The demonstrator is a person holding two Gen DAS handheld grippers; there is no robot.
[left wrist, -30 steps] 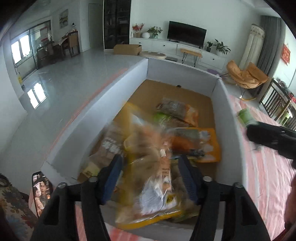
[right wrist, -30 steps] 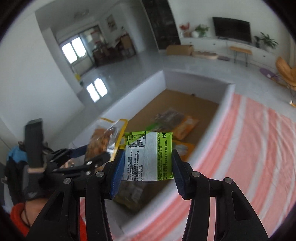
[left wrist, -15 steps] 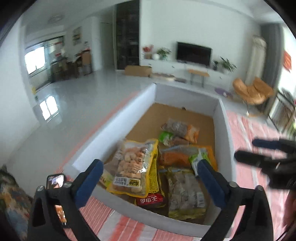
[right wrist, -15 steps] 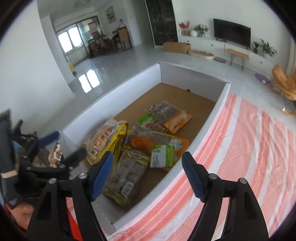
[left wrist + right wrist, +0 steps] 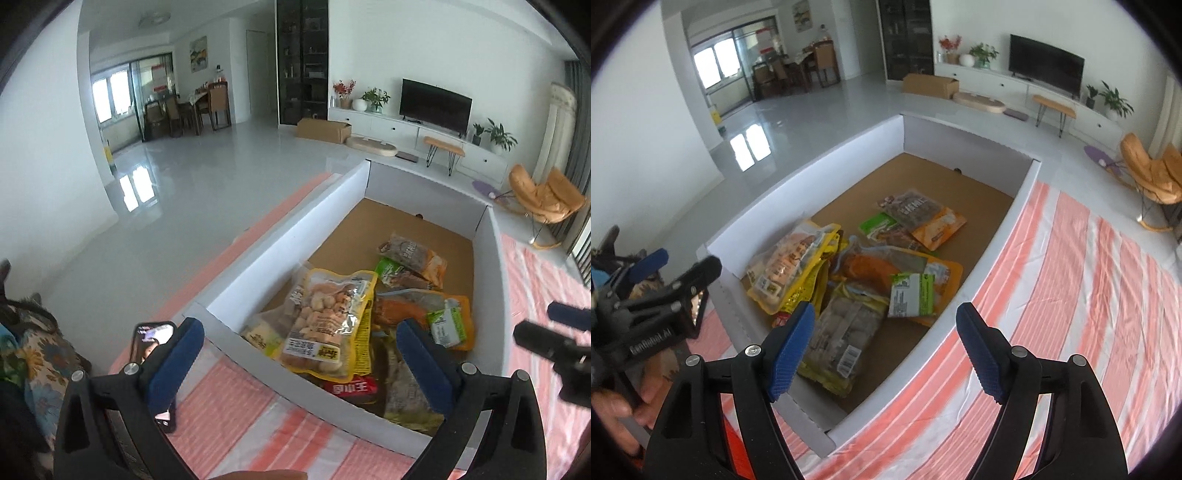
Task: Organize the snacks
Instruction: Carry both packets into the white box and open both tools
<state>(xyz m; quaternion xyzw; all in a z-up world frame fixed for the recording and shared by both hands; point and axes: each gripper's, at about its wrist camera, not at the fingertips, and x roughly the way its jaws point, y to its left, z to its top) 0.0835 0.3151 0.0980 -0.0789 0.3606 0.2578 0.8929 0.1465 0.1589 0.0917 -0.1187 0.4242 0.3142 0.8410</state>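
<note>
A white-walled box point(image 5: 280, 251) with a brown floor holds several snack bags. A yellow bag of pale round snacks point(image 5: 328, 325) lies at its near left. A small green packet point(image 5: 445, 326) lies on an orange bag point(image 5: 402, 306). My left gripper point(image 5: 299, 363) is open and empty above the box's near edge. My right gripper point(image 5: 884, 343) is open and empty above the near right corner. In the right wrist view I see the box point(image 5: 820, 162), the yellow bag point(image 5: 790, 266) and the green packet point(image 5: 912, 295).
The box sits on a pink and white striped cloth point(image 5: 1071, 295). A phone point(image 5: 147, 339) lies on the cloth at the left. A grey bag point(image 5: 842, 332) and orange and green bags point(image 5: 919, 214) also lie in the box. A living room lies beyond.
Both grippers opened and dropped their bags into the box: the yellow bag from the left, the green packet from the right. Both grippers then drew back and up.
</note>
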